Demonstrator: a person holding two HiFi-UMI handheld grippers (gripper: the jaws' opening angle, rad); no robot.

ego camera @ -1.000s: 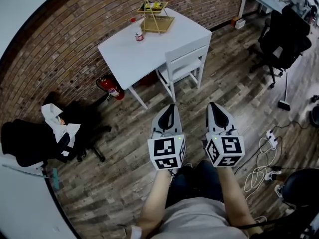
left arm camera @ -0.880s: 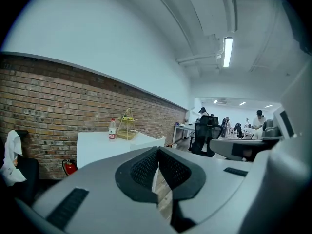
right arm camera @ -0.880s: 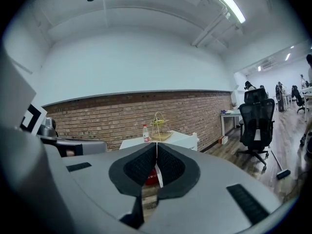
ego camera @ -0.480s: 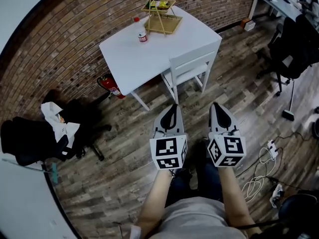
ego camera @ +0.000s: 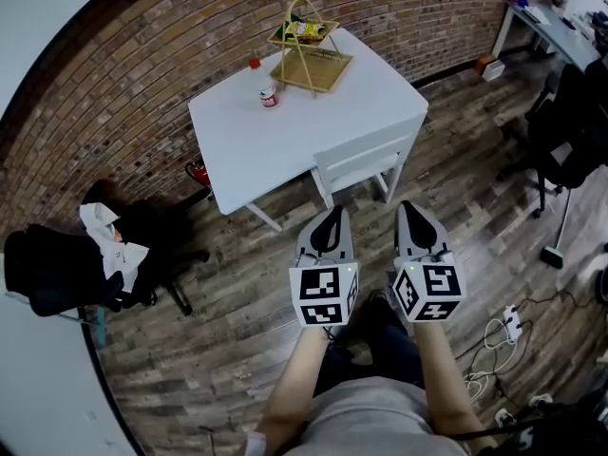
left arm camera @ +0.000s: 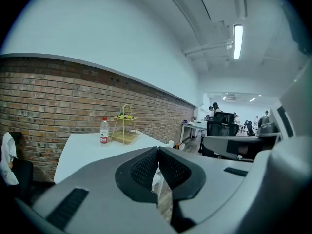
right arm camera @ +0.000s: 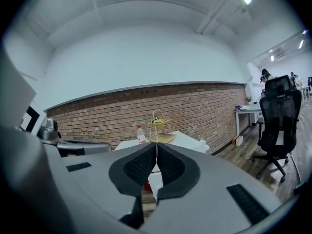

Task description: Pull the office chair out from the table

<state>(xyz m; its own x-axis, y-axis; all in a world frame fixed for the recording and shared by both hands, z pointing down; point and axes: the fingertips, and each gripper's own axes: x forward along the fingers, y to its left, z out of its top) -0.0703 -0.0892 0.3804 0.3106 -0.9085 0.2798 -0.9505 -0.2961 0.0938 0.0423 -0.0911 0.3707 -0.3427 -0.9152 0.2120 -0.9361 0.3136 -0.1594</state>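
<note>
Wood floor (ego camera: 237,297): chair (ego camera: 366,160) at table (ego camera: 285,126), beyond left claw (ego camera: 330,213), right claw (ego camera: 409,209).

This is an open-plan office, shown by a black mesh-backed swivel office chair (right arm camera: 277,113) on a grey wood-plank floor (ego camera: 237,321), a long white desk (ego camera: 543,19) by the red-brick wall (ego camera: 123,93), white ceiling strip lights (left arm camera: 237,41) and trailing white power cables (ego camera: 494,335).

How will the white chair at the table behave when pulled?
The chair shows plain legs, no casters, so it probably drags across the plank floor rather than rolls. Pulled by its backrest, it may tip back.
</note>
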